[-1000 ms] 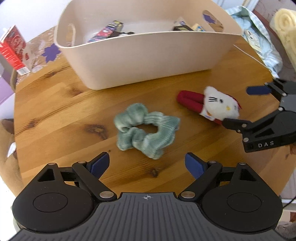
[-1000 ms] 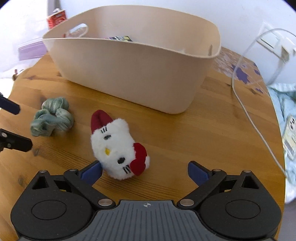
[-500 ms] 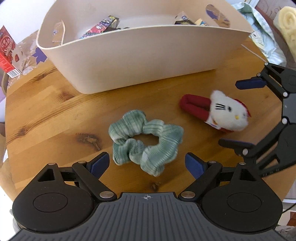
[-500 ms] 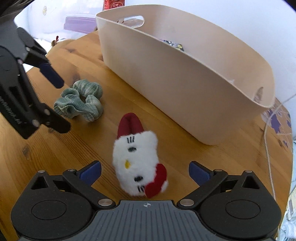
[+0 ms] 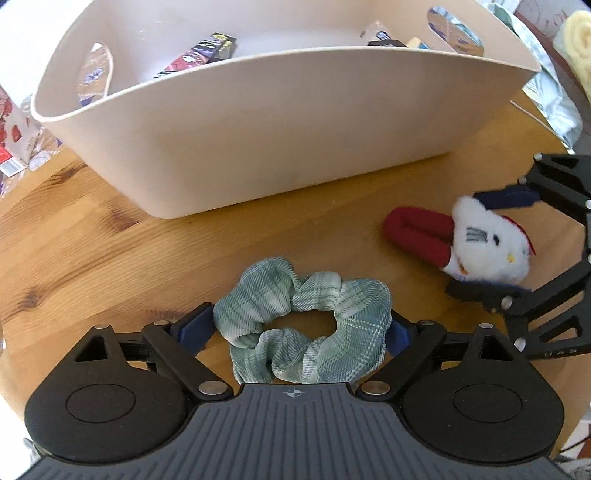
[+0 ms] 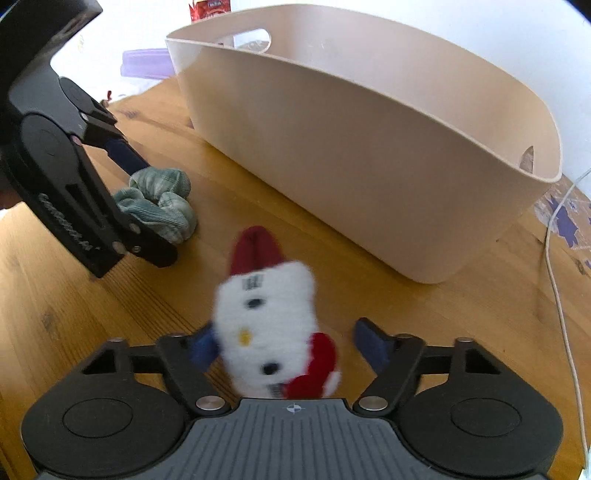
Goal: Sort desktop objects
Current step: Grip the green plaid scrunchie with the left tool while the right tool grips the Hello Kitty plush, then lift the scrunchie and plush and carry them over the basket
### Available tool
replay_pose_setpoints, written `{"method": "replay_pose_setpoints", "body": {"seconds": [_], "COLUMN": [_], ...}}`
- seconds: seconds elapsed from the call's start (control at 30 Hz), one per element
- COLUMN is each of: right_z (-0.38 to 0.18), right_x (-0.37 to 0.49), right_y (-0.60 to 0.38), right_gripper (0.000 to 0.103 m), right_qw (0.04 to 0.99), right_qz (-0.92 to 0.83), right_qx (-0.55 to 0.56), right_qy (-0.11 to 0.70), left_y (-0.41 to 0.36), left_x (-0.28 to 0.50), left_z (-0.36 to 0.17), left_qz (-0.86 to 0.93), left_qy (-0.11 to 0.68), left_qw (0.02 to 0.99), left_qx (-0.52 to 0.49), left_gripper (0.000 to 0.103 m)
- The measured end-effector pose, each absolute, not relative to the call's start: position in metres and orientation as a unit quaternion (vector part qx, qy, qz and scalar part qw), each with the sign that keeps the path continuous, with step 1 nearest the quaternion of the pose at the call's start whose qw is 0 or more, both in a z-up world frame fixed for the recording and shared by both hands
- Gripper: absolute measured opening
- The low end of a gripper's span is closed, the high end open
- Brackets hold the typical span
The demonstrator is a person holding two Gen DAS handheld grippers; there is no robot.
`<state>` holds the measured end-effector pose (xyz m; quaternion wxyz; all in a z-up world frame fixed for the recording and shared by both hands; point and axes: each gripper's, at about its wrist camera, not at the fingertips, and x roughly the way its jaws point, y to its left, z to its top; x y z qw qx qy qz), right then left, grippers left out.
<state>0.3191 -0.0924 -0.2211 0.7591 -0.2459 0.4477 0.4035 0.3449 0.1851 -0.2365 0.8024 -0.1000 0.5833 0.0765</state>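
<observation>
A green plaid scrunchie point(image 5: 306, 321) lies on the wooden table point(image 5: 92, 240), between the fingers of my left gripper point(image 5: 295, 332), which stands open around it. A white plush cat with red bow and red legs point(image 6: 266, 325) lies between the fingers of my right gripper point(image 6: 286, 347). Its jaws are closing: the left pad touches the fur, while the right pad still shows a small gap. In the right wrist view the left gripper point(image 6: 144, 205) straddles the scrunchie point(image 6: 162, 206). In the left wrist view the plush point(image 5: 484, 243) sits at the right.
A large beige bin point(image 5: 277, 129) stands just behind both objects, holding a few small boxes point(image 5: 199, 55). A white cable point(image 6: 554, 258) runs along the table's right side. Light blue cloth point(image 5: 546, 92) lies beyond the bin, and a red carton point(image 6: 210, 7) behind it.
My left gripper came down and forward until its fingers straddle the scrunchie. My right gripper rolled, lined up over the plush cat, and its jaws narrowed around it.
</observation>
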Motion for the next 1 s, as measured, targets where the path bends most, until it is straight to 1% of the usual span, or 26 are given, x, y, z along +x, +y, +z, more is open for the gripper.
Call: {"method": "replay_pose_setpoints", "body": {"seconds": [0.03, 0.1, 0.13, 0.2, 0.27, 0.33, 0.37, 0.47, 0.53, 0.77, 1.0], "right_z": [-0.22, -0.218, -0.218, -0.217, -0.217, -0.216, -0.215, -0.212, -0.208, -0.191, -0.154], "right_x": [0.319, 0.318, 0.317, 0.318, 0.316, 0.318, 0.318, 0.314, 0.31, 0.306, 0.3], "right_y": [-0.093, -0.094, -0.095, -0.096, -0.096, -0.099, -0.101, -0.109, -0.115, -0.131, -0.147], "right_gripper": [0.051, 0.048, 0.047, 0.045, 0.043, 0.041, 0.041, 0.04, 0.04, 0.04, 0.04], "right_qw": [0.759, 0.758, 0.757, 0.757, 0.757, 0.757, 0.757, 0.761, 0.765, 0.777, 0.795], "right_qz": [0.405, 0.406, 0.406, 0.406, 0.406, 0.405, 0.403, 0.397, 0.395, 0.391, 0.399], "right_qx": [-0.246, -0.248, -0.248, -0.248, -0.247, -0.244, -0.241, -0.227, -0.211, -0.164, -0.146], "right_qy": [0.447, 0.447, 0.447, 0.447, 0.449, 0.452, 0.454, 0.461, 0.463, 0.465, 0.432], "left_y": [0.184, 0.178, 0.177, 0.176, 0.176, 0.176, 0.175, 0.172, 0.171, 0.162, 0.155], "left_x": [0.344, 0.345, 0.345, 0.346, 0.346, 0.346, 0.346, 0.342, 0.338, 0.317, 0.301], "left_z": [-0.236, -0.237, -0.236, -0.232, -0.227, -0.226, -0.225, -0.223, -0.219, -0.199, -0.165], "left_qz": [0.079, 0.075, 0.069, 0.06, 0.06, 0.062, 0.062, 0.068, 0.075, 0.077, 0.079], "left_qy": [0.582, 0.587, 0.587, 0.586, 0.58, 0.583, 0.584, 0.581, 0.577, 0.564, 0.529], "left_qw": [0.804, 0.803, 0.804, 0.806, 0.81, 0.808, 0.807, 0.81, 0.812, 0.821, 0.844], "left_qx": [-0.095, -0.07, -0.064, -0.057, -0.058, -0.06, -0.059, -0.05, -0.05, -0.055, -0.039], "left_gripper": [0.089, 0.087, 0.082, 0.066, 0.031, 0.02, 0.017, 0.013, 0.013, 0.013, 0.013]}}
